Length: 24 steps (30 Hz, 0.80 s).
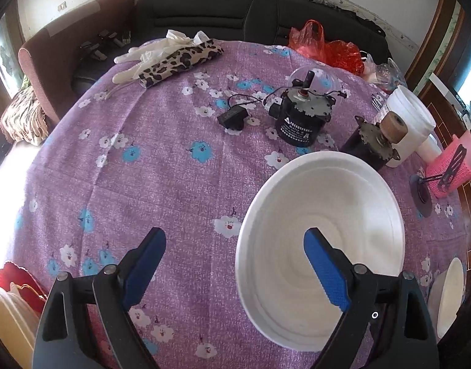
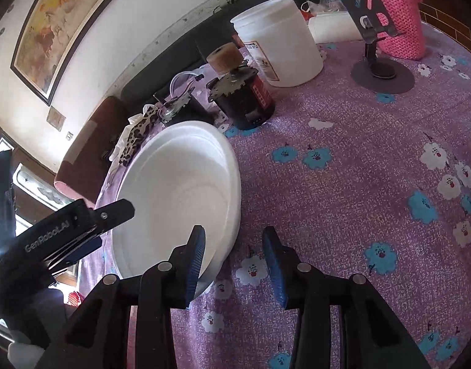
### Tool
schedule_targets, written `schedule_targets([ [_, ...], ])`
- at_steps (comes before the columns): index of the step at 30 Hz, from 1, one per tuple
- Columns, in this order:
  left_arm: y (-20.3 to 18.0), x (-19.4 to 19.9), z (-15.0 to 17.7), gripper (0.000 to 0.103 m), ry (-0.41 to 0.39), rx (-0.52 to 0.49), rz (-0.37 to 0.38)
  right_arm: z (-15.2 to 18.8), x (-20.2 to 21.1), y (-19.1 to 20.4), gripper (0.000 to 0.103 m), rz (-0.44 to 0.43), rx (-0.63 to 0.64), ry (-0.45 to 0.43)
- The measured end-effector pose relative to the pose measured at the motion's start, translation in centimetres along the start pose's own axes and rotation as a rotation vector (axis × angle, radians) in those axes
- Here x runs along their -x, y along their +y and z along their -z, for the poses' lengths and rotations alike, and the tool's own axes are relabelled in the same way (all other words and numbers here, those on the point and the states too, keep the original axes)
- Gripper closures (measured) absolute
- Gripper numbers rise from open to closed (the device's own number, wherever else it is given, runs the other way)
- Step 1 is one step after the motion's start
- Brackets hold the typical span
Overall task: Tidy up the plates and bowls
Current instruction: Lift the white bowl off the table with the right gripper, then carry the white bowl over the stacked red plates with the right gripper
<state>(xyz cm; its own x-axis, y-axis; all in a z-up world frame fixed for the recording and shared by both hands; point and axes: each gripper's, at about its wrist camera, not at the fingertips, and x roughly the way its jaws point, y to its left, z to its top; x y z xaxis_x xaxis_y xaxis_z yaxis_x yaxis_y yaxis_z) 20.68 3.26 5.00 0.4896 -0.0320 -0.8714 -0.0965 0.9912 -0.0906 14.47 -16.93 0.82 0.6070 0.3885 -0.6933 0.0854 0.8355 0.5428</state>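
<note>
A white foam bowl (image 1: 321, 240) sits on the purple flowered tablecloth (image 1: 161, 184). My left gripper (image 1: 235, 264) is open; its right finger (image 1: 326, 272) hangs over the bowl's inside and its left finger is over bare cloth, so the jaws straddle the near-left rim. In the right wrist view the same bowl (image 2: 173, 190) lies at left. My right gripper (image 2: 233, 261) is open, with its left finger (image 2: 195, 258) over the bowl's near rim and its right finger over cloth. The left gripper's body (image 2: 66, 233) shows at the far left.
Two black motors (image 1: 300, 117) (image 1: 373, 144), a white tub (image 1: 410, 123), a pink knitted holder (image 1: 450, 169) and a phone stand (image 2: 380, 67) crowd the far right. Another white dish (image 1: 447, 295) lies at the right edge. Stacked plates (image 1: 10, 313) sit bottom left. Gloves and leopard cloth (image 1: 177, 58) lie far left.
</note>
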Motion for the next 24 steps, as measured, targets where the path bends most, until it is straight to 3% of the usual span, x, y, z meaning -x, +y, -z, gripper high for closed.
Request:
schedule_targets([
  [2,-0.5,-0.9,0.0,0.027,0.023,-0.017,-0.001,0.1,-0.2,0.0,0.061,0.003,0.006,0.003],
  [4,-0.9,-1.7,-0.1,0.068,0.059,-0.035,0.013,0.1,-0.4,-0.1,0.061,-0.001,0.004,0.007],
  [6,-1.2,-2.2,0.1,0.085,0.092,-0.037,0.051,0.2,-0.6,-0.2,0.066,-0.012,0.0,0.012],
  [9,-1.6,-1.2,0.3,0.09,0.064,-0.057,0.054,0.1,-0.8,0.1,0.079,-0.031,0.0,0.014],
  [24,0.8,4.7,3.6,0.093,-0.038,-0.059,0.011,1.3,0.7,3.0,0.081,-0.075,0.084,-0.007],
])
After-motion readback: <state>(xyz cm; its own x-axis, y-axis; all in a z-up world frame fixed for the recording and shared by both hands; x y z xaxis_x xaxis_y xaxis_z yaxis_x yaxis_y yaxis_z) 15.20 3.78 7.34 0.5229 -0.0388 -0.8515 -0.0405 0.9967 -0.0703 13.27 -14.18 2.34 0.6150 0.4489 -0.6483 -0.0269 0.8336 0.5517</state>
